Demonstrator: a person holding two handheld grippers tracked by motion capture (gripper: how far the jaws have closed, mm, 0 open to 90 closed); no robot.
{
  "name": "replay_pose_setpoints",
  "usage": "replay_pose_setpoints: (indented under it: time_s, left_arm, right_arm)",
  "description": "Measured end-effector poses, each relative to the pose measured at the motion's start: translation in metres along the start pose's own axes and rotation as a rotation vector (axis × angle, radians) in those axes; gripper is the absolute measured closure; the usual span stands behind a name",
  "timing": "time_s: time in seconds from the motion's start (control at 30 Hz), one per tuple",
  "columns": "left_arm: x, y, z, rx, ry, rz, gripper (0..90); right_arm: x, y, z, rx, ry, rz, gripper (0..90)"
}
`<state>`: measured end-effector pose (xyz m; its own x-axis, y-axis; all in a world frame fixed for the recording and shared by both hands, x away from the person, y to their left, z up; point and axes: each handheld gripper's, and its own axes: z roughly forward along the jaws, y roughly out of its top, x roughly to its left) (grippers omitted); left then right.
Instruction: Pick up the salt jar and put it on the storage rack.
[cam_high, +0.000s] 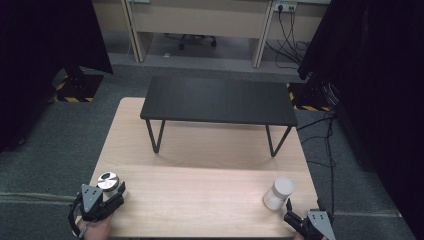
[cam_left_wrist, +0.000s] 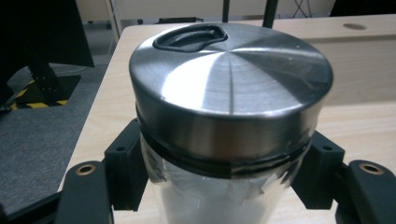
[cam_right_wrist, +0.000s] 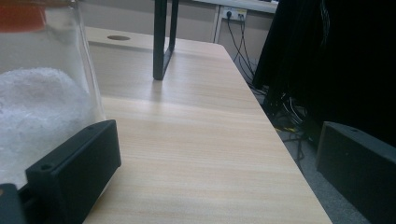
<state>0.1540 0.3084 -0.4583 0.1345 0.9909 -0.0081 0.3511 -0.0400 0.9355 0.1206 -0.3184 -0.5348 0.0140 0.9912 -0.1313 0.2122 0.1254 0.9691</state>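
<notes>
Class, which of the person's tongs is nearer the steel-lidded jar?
Left. The left tongs straddle the steel-lidded jar at the table's near left corner; the right tongs sit at the near right corner, beside the white jar.

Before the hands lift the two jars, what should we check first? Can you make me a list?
1. Left gripper around the steel-lidded jar: ok, a jaw sits on each side of the glass.
2. Jaws actually squeezing that jar: cannot tell.
3. Steel lid seated on its jar: ok, it looks level on its dark seal.
4. Right gripper around the white jar: not ok, one jaw is beside the glass and the other stands far off, with the jar off to the side.
5. Both jars upright on the wooden table: ok.
6. Room under the black shelf: ok, nothing stands beneath it.
</notes>
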Motion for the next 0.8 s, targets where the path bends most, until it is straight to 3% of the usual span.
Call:
replay_pose_setpoints:
  time_s: [0.27, 0.57, 0.8]
  left_arm:
    - [-0.008, 0.024, 0.0, -0.011, -0.04, 0.003, 31.7]
    - [-0.02, 0.046, 0.009, -0.013, -0.052, 0.018, 31.7]
    - [-0.036, 0.07, 0.018, -0.014, -0.077, 0.034, 31.7]
  right_arm:
    - [0.0, 0.0, 0.0, -0.003, -0.002, 0.008, 0.2]
    - [-0.001, -0.001, -0.001, -0.007, -0.005, 0.02, 0.3]
    - [0.001, 0.0, 0.0, -0.004, -0.02, 0.04, 0.3]
